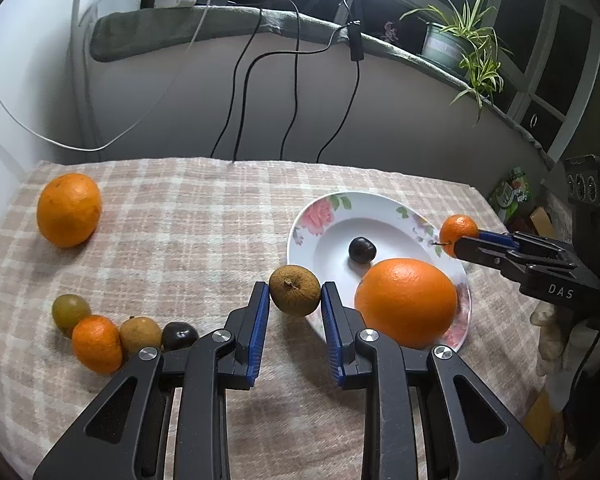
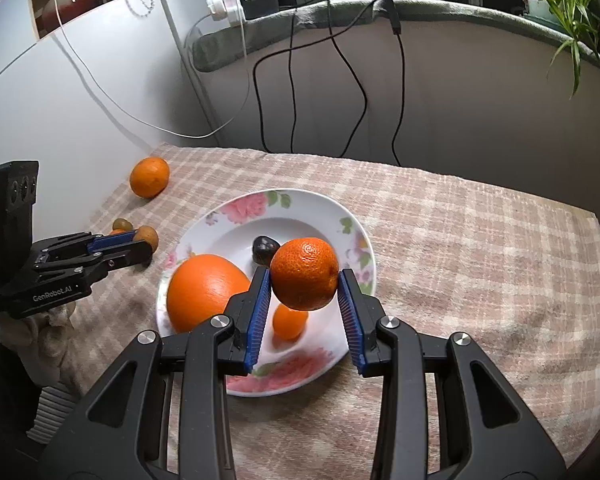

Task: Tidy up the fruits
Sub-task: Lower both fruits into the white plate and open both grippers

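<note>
Holding: I have a fruit in each claw; my left gripper clamps a brown round fruit between its blue pads, and my right gripper clamps a small mandarin in the same way.
Plate: the flowered plate is at about 2 o'clock from the left claw in the left wrist view, and its near rim is just beside the brown fruit.
On the plate: I see a big orange, a dark small fruit, and in the right wrist view one more small orange fruit under my right claw.
Key relation: the mandarin hangs over the plate, above its middle, so I judge the right hand is the nearer one and needs only to go down and let go.
Left side: the brown fruit seems to be outside the rim, over the cloth; I think it must travel toward 2 o'clock and avoid the big orange.
Not yet collected: one orange lies at 10 o'clock, well apart, and a row of four small fruits lies at 9 o'clock, near the left claw.
Risk: round fruits can roll on the plate, in my opinion.
</note>
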The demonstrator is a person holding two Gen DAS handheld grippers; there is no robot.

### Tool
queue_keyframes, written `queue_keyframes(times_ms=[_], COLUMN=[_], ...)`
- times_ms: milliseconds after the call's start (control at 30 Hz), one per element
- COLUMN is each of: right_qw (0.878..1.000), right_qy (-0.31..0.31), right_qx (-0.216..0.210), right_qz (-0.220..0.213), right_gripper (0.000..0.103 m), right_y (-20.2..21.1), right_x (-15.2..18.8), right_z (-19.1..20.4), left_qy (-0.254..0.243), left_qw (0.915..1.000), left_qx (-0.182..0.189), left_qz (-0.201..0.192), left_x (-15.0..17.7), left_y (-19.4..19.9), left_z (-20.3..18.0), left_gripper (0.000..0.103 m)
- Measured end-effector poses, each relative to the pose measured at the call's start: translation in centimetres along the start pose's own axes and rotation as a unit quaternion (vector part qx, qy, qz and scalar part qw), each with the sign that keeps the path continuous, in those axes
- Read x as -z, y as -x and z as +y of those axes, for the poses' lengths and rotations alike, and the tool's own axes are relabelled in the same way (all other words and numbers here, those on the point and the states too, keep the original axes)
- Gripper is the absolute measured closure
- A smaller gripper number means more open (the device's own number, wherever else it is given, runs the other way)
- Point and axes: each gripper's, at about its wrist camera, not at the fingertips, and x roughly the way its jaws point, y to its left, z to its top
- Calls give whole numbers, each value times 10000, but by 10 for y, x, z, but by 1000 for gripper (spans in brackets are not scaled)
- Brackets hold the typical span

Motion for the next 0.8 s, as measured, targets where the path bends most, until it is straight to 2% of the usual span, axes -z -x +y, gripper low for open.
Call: queue_keyframes(times_ms=[433, 800], right_qw=[9998, 9998], right_qy=[-129, -110], right_qx=[59, 45], right_qz=[105, 150], right_gripper=[67, 67], right_y=[-8, -13], right_x=[4, 5], right_z=[-16, -14], left_qy=[-74, -206], left_qw=[9999, 9998], left_qx=[4, -63], left_qz=[90, 33], left_x=[-3, -5], left_y=[-12, -12], left_z=[-6, -12], left_gripper=[78, 78])
